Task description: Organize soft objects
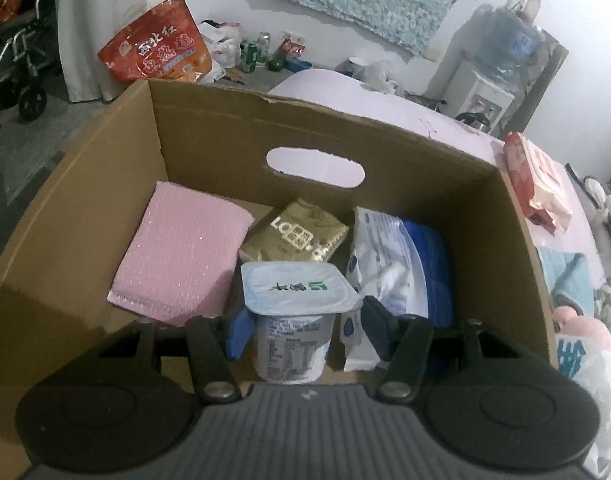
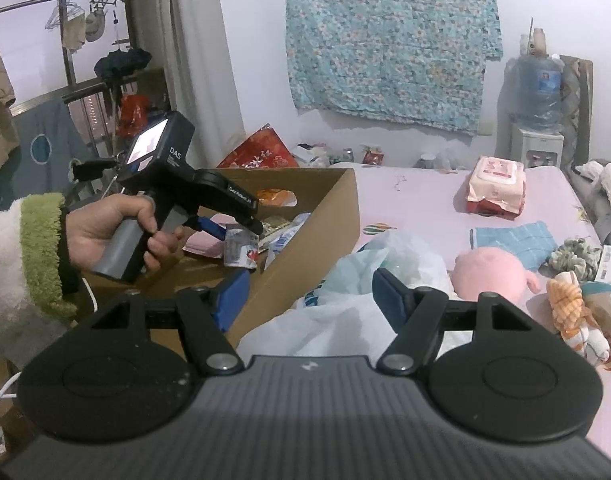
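My left gripper (image 1: 309,328) is shut on a white yogurt cup (image 1: 293,320) and holds it inside a brown cardboard box (image 1: 345,136). Under and beyond the cup lie a pink bubble mailer (image 1: 181,260), a gold pack (image 1: 297,232) and a white-and-blue pouch (image 1: 389,264). The right wrist view shows a hand holding that left gripper (image 2: 237,236) with the cup (image 2: 241,252) over the box (image 2: 305,232). My right gripper (image 2: 311,296) is open above a white plastic bag (image 2: 365,280), gripping nothing.
On the pink bed sheet (image 2: 425,208) to the right lie a pink plush (image 2: 493,272), a blue towel (image 2: 513,244), a wet-wipes pack (image 2: 495,188), a green scrunchie (image 2: 573,258) and an orange checked toy (image 2: 569,304). A water dispenser (image 2: 537,128) stands at the far wall.
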